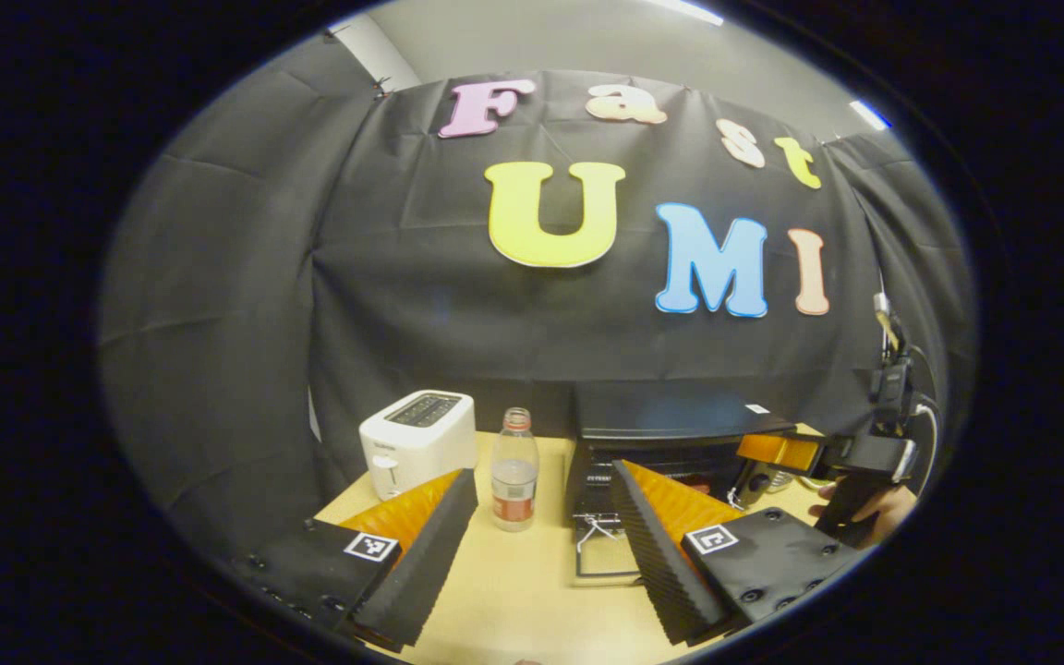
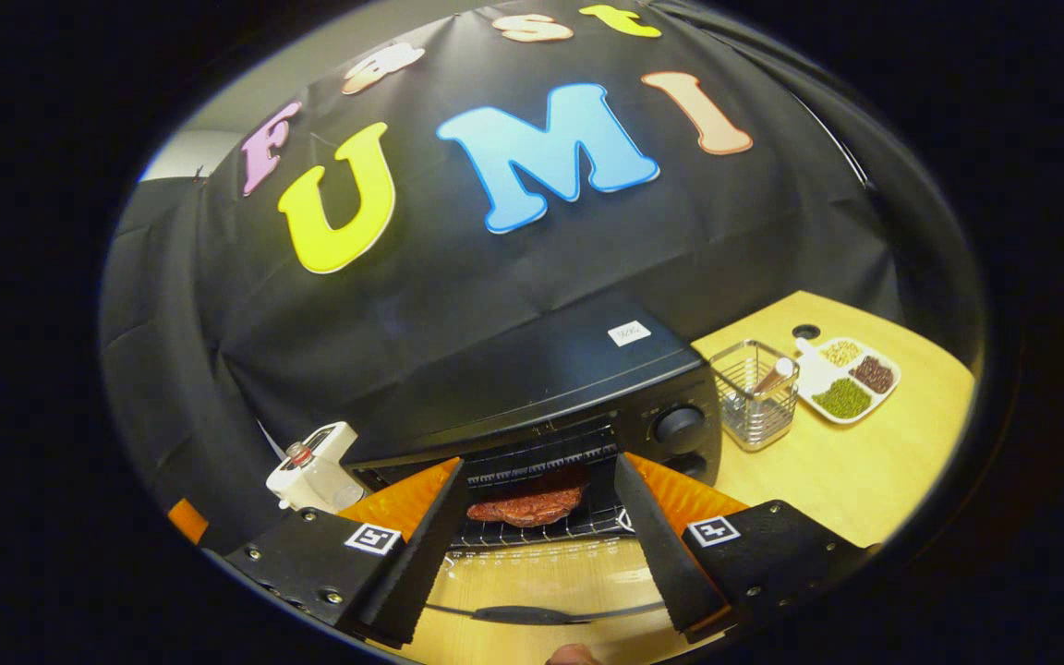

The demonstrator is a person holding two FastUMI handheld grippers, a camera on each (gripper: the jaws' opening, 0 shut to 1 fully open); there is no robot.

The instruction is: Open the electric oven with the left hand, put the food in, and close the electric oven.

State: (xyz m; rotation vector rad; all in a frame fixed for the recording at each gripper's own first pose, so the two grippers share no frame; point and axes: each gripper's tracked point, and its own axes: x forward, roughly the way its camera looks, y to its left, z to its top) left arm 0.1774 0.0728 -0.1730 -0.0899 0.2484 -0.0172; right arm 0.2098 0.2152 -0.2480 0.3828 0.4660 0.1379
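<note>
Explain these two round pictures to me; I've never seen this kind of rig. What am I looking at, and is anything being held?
A person holds a two-finger gripper in each hand, each carrying a forward-looking camera. In the left gripper view, the left gripper is open and empty above a wooden table with a white toaster, a bottle and the black oven. In the right gripper view, the right gripper is also open and empty, facing the oven, whose door is down. The food lies on its rack. Beside it stand a wire basket and a divided dish.

Wooden table (image 2: 864, 480) — oven (image 2: 578, 388), toaster (image 1: 418, 439), bottle (image 1: 514, 471), basket (image 2: 755, 392), tray (image 2: 851, 380).
</note>
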